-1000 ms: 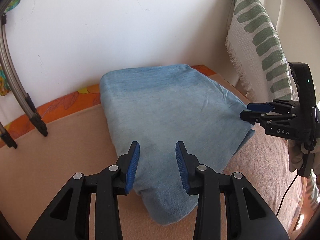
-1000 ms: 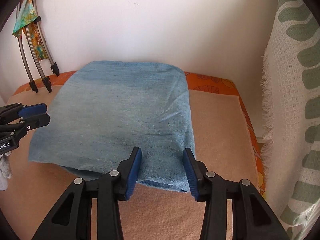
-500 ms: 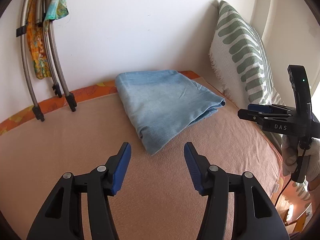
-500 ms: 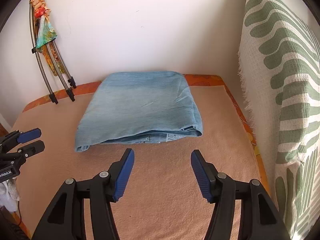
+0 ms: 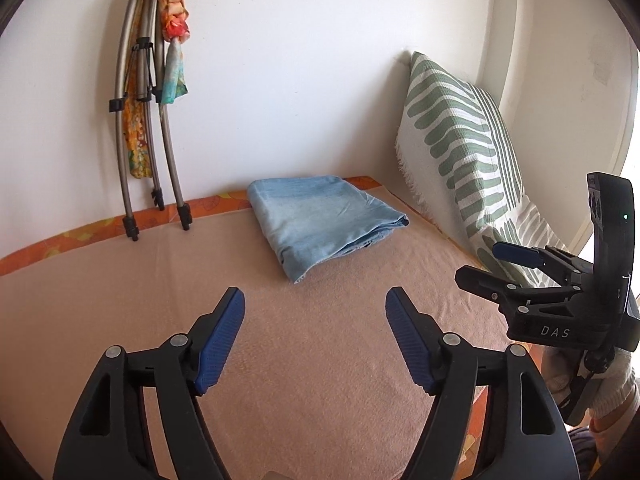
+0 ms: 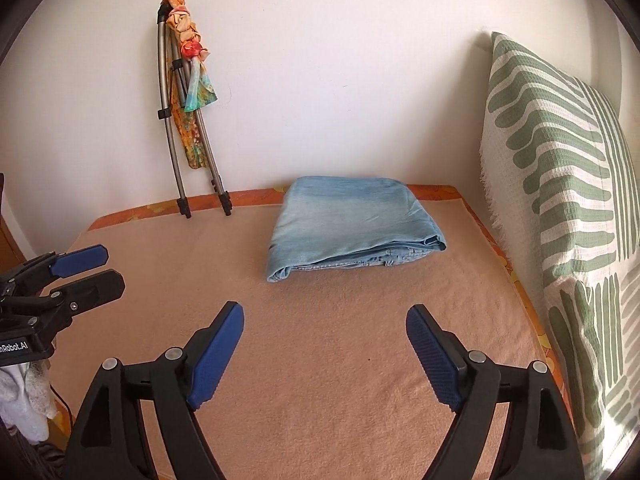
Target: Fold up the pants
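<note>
The light blue pants (image 5: 320, 220) lie folded in a compact stack at the far end of the peach blanket, also shown in the right wrist view (image 6: 352, 224). My left gripper (image 5: 316, 300) is open and empty, well back from the pants. My right gripper (image 6: 324, 316) is open and empty, also well back. The right gripper shows at the right of the left wrist view (image 5: 492, 264). The left gripper shows at the left edge of the right wrist view (image 6: 104, 268).
A peach blanket (image 6: 320, 360) covers a bed with an orange patterned edge (image 5: 80, 236). A green and white pillow (image 6: 560, 200) leans along the right side. Metal tubes with a colourful cloth (image 6: 184, 120) lean on the white wall at the back left.
Both grippers have let go of the pants, opened wider and pulled back and up from them. The pants now lie folded and look smaller and farther off.
</note>
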Motion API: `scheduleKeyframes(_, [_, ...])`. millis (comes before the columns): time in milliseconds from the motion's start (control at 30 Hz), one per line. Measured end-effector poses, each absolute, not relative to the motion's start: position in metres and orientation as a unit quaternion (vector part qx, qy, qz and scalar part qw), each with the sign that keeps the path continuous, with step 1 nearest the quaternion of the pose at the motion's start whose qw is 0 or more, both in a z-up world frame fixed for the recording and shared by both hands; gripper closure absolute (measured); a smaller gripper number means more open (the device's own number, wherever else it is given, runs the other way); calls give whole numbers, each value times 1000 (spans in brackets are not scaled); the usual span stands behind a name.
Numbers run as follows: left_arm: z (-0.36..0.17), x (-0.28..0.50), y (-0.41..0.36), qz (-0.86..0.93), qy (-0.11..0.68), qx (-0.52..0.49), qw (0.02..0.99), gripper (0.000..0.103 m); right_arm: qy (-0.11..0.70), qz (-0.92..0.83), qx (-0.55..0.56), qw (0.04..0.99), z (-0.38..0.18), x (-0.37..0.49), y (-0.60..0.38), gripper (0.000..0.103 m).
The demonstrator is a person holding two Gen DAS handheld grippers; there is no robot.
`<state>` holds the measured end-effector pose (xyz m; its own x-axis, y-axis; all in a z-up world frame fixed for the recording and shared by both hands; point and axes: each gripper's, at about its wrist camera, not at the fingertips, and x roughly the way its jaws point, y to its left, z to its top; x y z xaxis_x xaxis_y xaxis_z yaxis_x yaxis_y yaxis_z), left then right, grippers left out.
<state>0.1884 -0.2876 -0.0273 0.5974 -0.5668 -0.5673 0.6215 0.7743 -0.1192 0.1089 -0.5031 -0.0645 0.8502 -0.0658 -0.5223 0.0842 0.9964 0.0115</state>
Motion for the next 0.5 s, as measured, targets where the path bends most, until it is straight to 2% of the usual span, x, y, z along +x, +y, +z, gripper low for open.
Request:
scheduleKeyframes(67, [-23, 179, -281, -323, 289, 47, 900, 22, 255, -52, 11, 965, -60, 96, -494, 11])
scheduleKeyframes(133, [-20, 170, -275, -309, 279, 48, 908, 22, 238, -63, 11, 969, -56, 85, -487, 0])
scheduleKeyframes(500, [-25, 156, -259, -278, 273, 56, 919, 22, 190, -114, 6, 975, -58, 64, -465, 0])
